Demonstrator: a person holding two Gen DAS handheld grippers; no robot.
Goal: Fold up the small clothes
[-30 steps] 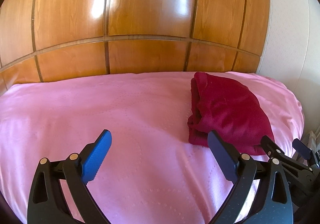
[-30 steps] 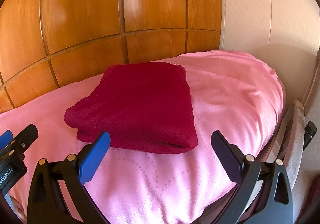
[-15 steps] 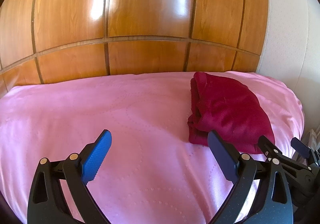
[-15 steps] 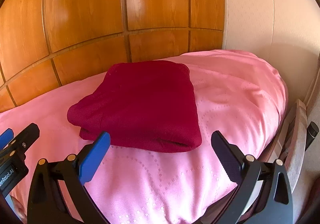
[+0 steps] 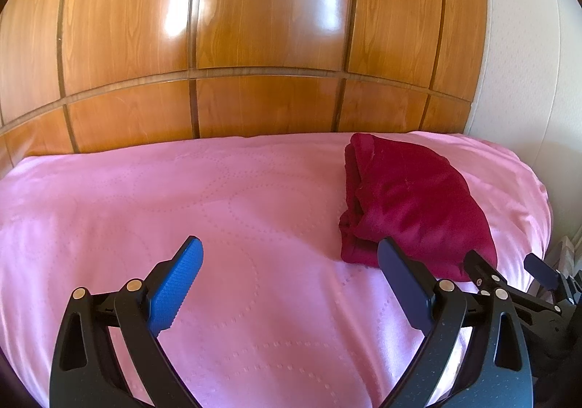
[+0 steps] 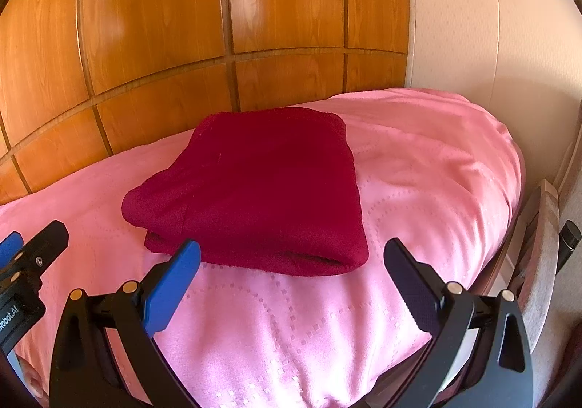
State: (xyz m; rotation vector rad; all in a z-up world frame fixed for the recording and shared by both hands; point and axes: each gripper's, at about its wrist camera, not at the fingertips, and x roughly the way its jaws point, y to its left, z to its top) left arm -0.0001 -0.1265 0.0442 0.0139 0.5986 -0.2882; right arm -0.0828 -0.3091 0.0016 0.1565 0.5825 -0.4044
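A dark red garment [image 6: 254,186] lies folded in a thick rectangle on the pink bedspread [image 6: 418,167]. In the left wrist view it [image 5: 411,200] sits at the right of the bed. My right gripper [image 6: 291,262] is open and empty, held just in front of the garment's near edge. My left gripper [image 5: 291,262] is open and empty over bare bedspread [image 5: 182,197], to the left of the garment. The right gripper's fingers [image 5: 483,269] show at the lower right of the left wrist view.
A glossy wooden panelled wall [image 5: 254,44] stands behind the bed. A cream wall [image 6: 491,26] is on the right. The bed's right edge drops off beside a padded chair [image 6: 542,255]. The left gripper's body [image 6: 22,269] shows at the left of the right wrist view.
Both grippers have drawn back slightly and stay open. The red garment has not moved.
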